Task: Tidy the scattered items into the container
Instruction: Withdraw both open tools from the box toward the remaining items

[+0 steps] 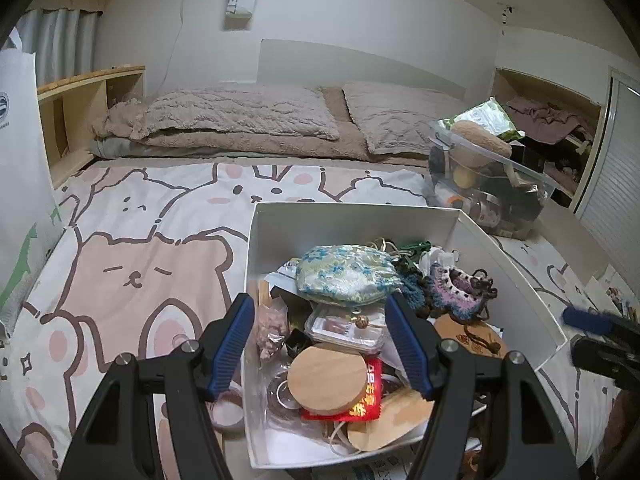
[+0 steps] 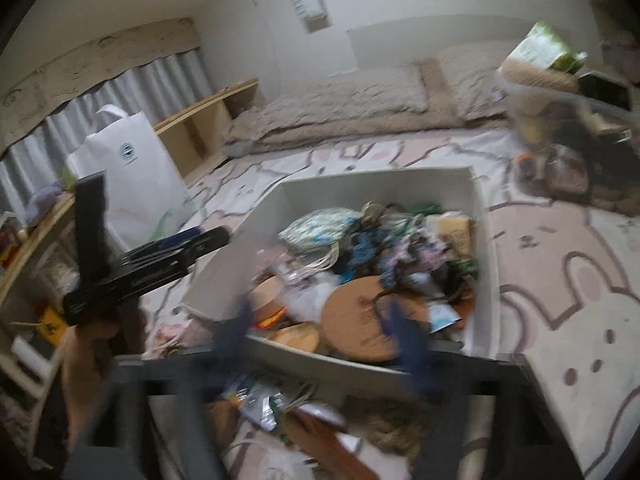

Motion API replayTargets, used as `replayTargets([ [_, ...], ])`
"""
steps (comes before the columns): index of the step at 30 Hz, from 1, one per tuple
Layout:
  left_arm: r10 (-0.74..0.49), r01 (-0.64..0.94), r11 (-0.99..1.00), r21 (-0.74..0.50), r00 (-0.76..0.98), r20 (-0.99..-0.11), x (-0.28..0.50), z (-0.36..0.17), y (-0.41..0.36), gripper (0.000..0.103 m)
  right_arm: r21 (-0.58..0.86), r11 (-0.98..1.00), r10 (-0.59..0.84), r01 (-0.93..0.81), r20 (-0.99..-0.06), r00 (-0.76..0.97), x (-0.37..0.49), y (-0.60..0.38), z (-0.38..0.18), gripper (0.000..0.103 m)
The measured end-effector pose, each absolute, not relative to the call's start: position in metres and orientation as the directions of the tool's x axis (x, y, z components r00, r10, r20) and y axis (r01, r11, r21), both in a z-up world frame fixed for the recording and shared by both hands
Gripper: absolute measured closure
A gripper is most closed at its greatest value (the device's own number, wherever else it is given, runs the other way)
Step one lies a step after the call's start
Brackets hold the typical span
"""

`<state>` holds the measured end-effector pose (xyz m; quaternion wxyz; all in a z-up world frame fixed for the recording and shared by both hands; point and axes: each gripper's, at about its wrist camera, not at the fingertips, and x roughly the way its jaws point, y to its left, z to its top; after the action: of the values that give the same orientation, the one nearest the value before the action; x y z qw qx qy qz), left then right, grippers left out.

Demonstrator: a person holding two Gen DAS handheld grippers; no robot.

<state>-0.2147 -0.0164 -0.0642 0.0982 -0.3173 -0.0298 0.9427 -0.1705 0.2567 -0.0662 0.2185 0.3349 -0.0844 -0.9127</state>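
White cardboard walls mark the container (image 1: 356,216), an open box sitting on the bed (image 1: 120,240) near its right-hand side, already heaped with odds and ends: a blue-flowered fabric pouch (image 1: 348,274) toward the far wall, crocheted pieces (image 1: 460,286) beside it, a clear plastic case (image 1: 344,326), a round wooden lid (image 1: 328,378) over a red packet (image 1: 366,400), and a cork coaster (image 1: 468,338) by the right wall.

The left claw (image 1: 320,348) hovers over the near half of the box with its blue pads wide apart and nothing between them. The right claw (image 2: 324,328) shows only as a motion-blurred shape over the box's near edge; its pads look spread and empty, though the blur makes that less certain.

Loose things remain outside the box: a foil wrapper (image 2: 260,404) and a brown flat piece (image 2: 320,436) lie on the bed just before the near wall in the right wrist view, and a small pinkish round tub (image 1: 228,410) sits against the left wall.

The step in hand looks like going back for one of these. Best to slow the right claw, come down straight over the wrapper, pinch it by a raised fold, then lift clear of the wall before releasing over a low spot, not onto the tall pile.
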Motion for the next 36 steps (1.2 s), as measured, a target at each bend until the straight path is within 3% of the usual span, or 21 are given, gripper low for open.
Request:
replayTargets([
  [1, 0.197, -0.162, -0.980, -0.112, -0.781, -0.593, -0.213, -0.064, -0.015, 0.035, 0.291, -0.895, -0.445, 0.338, -0.566, -0.694, -0.169, 0.258, -0.065, 0.019],
  [3, 0.187, -0.155, -0.982, -0.104, -0.784, -0.592, -0.209, -0.062, -0.014, 0.024, 0.275, -0.904, -0.427, 0.328, -0.556, -0.713, -0.167, 0.260, -0.061, 0.017],
  [5, 0.184, -0.153, -0.983, -0.103, -0.790, -0.584, -0.204, -0.060, -0.012, 0.013, 0.251, -0.915, -0.402, 0.314, -0.547, -0.734, -0.166, 0.261, -0.058, 0.001],
  [10, 0.169, -0.149, -0.985, -0.082, -0.810, -0.562, -0.191, -0.052, -0.008, 0.000, 0.186, -0.936, -0.350, 0.297, -0.545, -0.762, -0.163, 0.260, -0.054, 0.000],
  [36, 0.179, -0.185, -0.982, -0.030, -0.879, -0.441, -0.124, -0.003, 0.003, 0.000, 0.147, -0.944, -0.330, 0.295, -0.450, -0.830, -0.117, 0.263, -0.019, 0.000],
])
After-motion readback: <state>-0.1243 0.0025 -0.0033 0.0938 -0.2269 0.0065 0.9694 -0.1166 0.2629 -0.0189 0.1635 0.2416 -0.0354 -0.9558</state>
